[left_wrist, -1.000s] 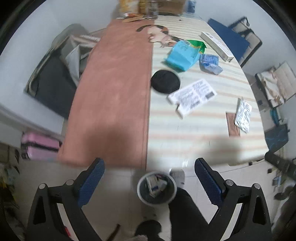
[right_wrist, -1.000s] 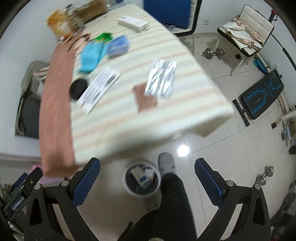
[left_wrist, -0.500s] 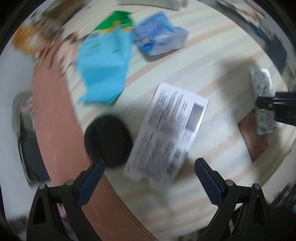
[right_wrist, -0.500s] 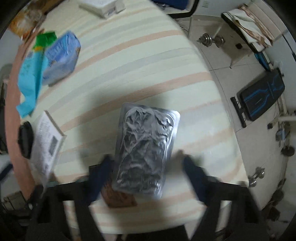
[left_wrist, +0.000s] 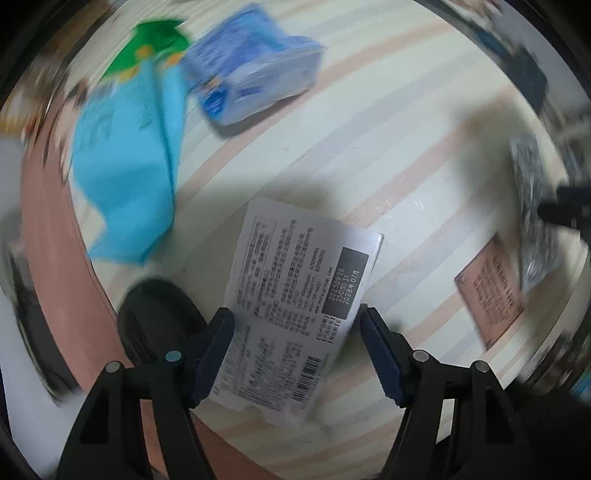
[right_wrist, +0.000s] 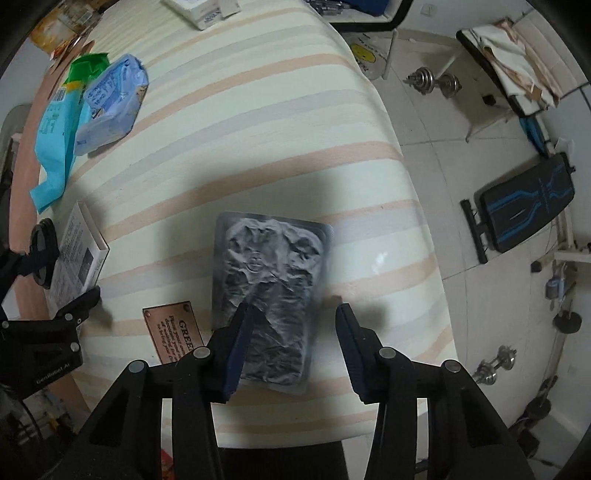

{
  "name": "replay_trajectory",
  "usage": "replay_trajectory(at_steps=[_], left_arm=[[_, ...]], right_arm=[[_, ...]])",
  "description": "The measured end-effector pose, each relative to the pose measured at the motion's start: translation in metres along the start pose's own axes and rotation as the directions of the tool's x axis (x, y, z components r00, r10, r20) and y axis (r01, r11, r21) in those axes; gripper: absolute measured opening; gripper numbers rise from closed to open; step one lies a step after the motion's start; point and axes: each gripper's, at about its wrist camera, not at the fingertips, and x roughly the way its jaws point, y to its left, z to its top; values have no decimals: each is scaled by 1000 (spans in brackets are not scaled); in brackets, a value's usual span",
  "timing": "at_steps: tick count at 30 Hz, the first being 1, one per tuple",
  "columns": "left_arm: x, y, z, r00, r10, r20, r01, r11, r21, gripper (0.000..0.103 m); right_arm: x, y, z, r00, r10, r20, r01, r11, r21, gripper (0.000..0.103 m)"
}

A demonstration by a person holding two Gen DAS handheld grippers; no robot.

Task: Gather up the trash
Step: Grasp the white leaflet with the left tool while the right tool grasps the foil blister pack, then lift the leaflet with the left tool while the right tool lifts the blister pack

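At the far left of the striped tabletop a salmon-pink cloth covers the edge, and a round black lid lies partly on it, just beside the left tool. That tool points straight down over a white printed box; its blue-padded jaws are closing, with the near end of the box between them. The left pad looks to be at the box's long edge, the right pad at its corner, but I cannot make out a firm pinch, so it reads as not yet clamped. Beyond the box, a light-blue plastic bag lies flat with a green wrapper at its far end, and a darker blue soft pack rests against it. The left wrist view is smeared at the edges.

Toward the middle, a small copper-coloured plaque with printed lettering lies flat, its right edge tucked under a silver blister pack. The right tool hangs straight down over the near part of that crumpled foil pack, jaws closing. The left pad sits over the foil surface, the right pad stands just off the pack's right edge above bare tabletop, so the pack is between them, not yet gripped.

A long white carton lies at the far end of the tabletop. To the right, on the tiled floor, are dumbbells, a folding chair and a black and blue bench pad.
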Motion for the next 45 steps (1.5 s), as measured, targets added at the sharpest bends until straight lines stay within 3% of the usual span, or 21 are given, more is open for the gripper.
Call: replay_trajectory(at_steps=[3, 5, 6, 7, 9, 11, 12, 13, 14, 17, 22, 27, 30, 31, 33, 34, 35, 37, 38, 40, 45], left_arm=[[-2, 17, -9, 993, -116, 6, 115, 974, -197, 68], [-4, 30, -19, 965, -261, 42, 258, 894, -366, 68], [-5, 32, -21, 955, -291, 52, 287, 873, -395, 68], [-8, 32, -23, 950, -307, 65, 307, 868, -389, 68], [-19, 23, -21, 983, -174, 65, 185, 948, -259, 68], [-20, 14, -17, 998, -29, 57, 35, 994, -100, 70], [-16, 10, -14, 998, 43, 43, -42, 999, -16, 70], [-12, 8, -12, 997, 64, 30, -65, 997, 28, 71], [-5, 7, -10, 997, 82, 8, -82, 993, 80, 82], [0, 6, 1, 998, 57, -11, -55, 988, 145, 92], [18, -7, 15, 996, 2, -93, 18, 978, 209, 92], [16, 4, 2, 994, -92, -50, 97, 991, 96, 77], [15, 15, -12, 988, -147, -44, 143, 986, -84, 77], [16, 20, -21, 982, -183, -45, 170, 962, -213, 77], [20, 26, -40, 964, -263, -41, 224, 887, -404, 77], [23, 30, -56, 950, -311, -19, 253, 806, -536, 77], [24, 32, -67, 942, -335, 17, 276, 747, -604, 77], [24, 33, -80, 934, -350, 65, 299, 673, -676, 77], [23, 32, -85, 936, -341, 86, 304, 661, -686, 77], [22, 25, -86, 945, -316, 86, 291, 689, -664, 77], [17, 1, -90, 967, -246, 69, 237, 763, -601, 77]], right_arm=[[0, -12, -1, 1000, 27, -5, -27, 999, 30, 49], [-1, -17, -1, 998, 57, -13, -56, 997, 56, 51], [-1, -18, 0, 997, 73, -12, -72, 995, 70, 54], [-2, -20, 1, 997, 78, -11, -77, 994, 76, 59], [-2, -18, 2, 996, 88, -9, -87, 993, 75, 60], [-4, -14, 3, 996, 88, -4, -88, 994, 63, 60], [-5, -12, 4, 996, 88, 0, -88, 995, 54, 60], [-4, -10, 6, 996, 86, 1, -86, 995, 50, 61], [-4, -8, 7, 996, 84, 0, -84, 995, 45, 61], [-2, -5, 7, 996, 86, -14, -86, 995, 42, 61], [2, -5, 7, 995, 91, -27, -90, 995, 41, 61], [5, -5, 12, 996, 84, -25, -83, 996, 40, 61], [7, -4, 14, 997, 73, -26, -72, 997, 39, 61], [9, -3, 14, 997, 70, -27, -69, 997, 39, 61], [12, -1, 14, 998, 58, -29, -57, 998, 35, 61], [12, 0, 14, 998, 52, -23, -51, 998, 34, 61], [12, 2, 14, 999, 36, -21, -36, 999, 30, 62], [13, 10, 12, 1000, -2, -11, 2, 1000, 11, 63], [14, 16, 10, 999, -35, 0, 35, 999, -10, 63], [16, 29, 6, 995, -92, 33, 94, 994, -63, 62], [16, 54, -9, 992, -107, 72, 120, 968, -220, 52]])
